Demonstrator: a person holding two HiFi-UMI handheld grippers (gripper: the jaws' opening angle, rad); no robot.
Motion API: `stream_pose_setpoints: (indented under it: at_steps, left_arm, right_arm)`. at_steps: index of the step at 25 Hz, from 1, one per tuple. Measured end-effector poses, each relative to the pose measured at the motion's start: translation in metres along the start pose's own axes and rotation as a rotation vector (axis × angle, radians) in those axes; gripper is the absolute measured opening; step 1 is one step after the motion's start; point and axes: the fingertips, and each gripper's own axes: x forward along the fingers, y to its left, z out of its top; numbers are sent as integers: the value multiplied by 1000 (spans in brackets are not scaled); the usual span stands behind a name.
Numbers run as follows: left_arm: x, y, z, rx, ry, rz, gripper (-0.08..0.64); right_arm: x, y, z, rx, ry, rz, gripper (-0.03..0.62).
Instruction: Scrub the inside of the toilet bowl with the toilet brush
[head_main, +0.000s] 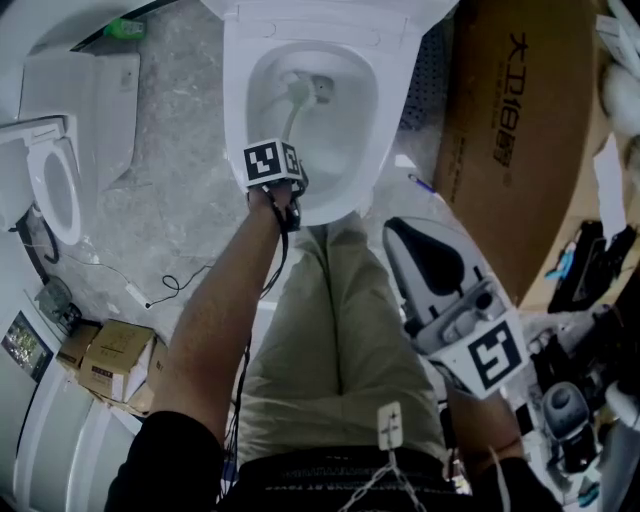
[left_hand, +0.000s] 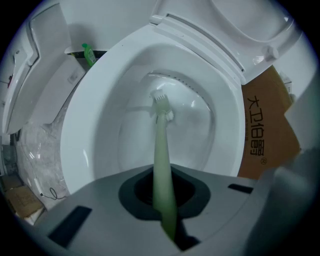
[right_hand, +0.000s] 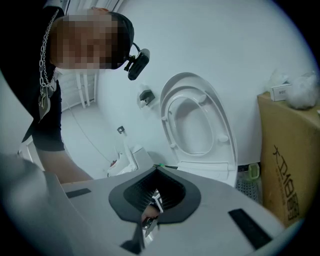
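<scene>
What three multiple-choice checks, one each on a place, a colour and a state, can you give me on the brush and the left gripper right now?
1. Where is the head of the toilet brush?
A. Inside the toilet bowl
B. Resting on top of the rim
C. Lifted clear above the bowl

2. What colour is the brush's handle?
A. Red
B. Pale green
C. Black

3. How do the jaws of the left gripper stand?
A. Wide apart and empty
B. Shut on nothing
C. Shut on the brush handle

Answers:
1 A: the left gripper view shows the bristles deep in the bowl, below the rim.
2 B: the handle shows pale green along its length.
3 C: the handle runs out from between the closed jaws.
</scene>
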Motion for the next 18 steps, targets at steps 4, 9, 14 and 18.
stream_pose_setpoints:
  at_steps: [4,9,14,18]
  left_arm:
    - [5,-8,7,27,2,3,2]
    - [8,-13,8,117,-9,46,2]
    - [12,-21,8,237,-18,76,2]
    - [19,-33,3,331,-1,72,2]
  right_arm:
    - [-7,-6,-7,14,6,-12,5]
    - [-12,-14,-9,24,4,-26,5]
    - [-16,-16,-11,30,2,-37,5]
    - [-18,-17,-14,36,4,-45,5]
